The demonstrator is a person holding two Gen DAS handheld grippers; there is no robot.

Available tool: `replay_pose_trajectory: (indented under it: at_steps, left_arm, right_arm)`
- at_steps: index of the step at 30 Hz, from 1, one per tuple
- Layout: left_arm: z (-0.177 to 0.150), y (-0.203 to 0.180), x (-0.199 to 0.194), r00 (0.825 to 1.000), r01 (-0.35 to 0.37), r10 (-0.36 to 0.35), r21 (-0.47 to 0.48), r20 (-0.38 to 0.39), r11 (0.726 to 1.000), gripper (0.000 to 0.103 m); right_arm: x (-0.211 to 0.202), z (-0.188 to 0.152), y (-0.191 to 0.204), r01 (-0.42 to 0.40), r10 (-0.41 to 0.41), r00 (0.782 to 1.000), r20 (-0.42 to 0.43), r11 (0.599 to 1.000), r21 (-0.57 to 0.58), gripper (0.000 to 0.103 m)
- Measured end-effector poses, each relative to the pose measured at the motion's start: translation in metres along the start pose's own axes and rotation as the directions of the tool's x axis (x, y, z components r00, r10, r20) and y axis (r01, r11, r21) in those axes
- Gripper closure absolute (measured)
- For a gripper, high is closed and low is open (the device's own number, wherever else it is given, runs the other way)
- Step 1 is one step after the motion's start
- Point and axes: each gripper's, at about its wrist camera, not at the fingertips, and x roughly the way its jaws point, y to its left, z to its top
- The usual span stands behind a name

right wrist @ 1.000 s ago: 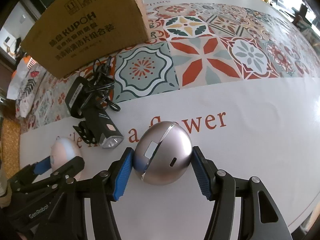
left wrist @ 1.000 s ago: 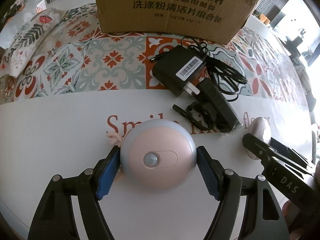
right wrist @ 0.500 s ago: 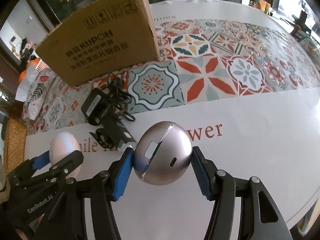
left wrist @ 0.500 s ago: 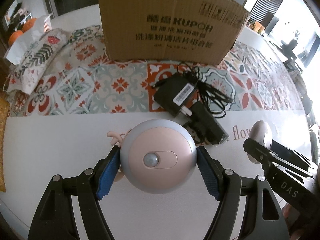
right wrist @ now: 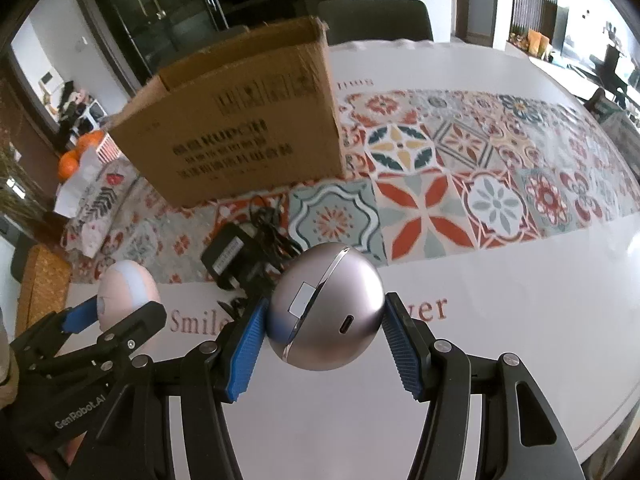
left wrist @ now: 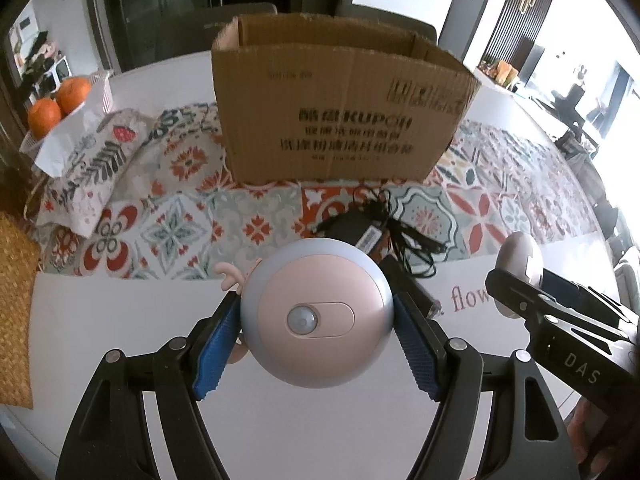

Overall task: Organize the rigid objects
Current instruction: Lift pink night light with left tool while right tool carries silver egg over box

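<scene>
Pink sensor light (left wrist: pixel 316 316) and silver ball (right wrist: pixel 325 306), both grasped between fingers, now sit higher above table (right wrist: pixel 500 340).

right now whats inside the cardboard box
Only the cardboard box bare inner walls near its open top show; its front wall hides the bottom, so any contents cannot be seen.

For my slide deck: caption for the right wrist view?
Right gripper holds silver sphere before open cardboard box.
</scene>
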Motion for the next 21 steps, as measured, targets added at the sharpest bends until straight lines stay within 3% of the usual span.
replay_pose_trajectory:
  at_steps: [21]
  left_arm:
    - [0.057,0.011,-0.029,0.993,-0.009,0.006,0.023,0.119,1.000,0.028]
  right_arm:
    - [-0.025,0.057,0.026,-0.019,0.027,0.992,0.123,0.998,-0.060,0.044]
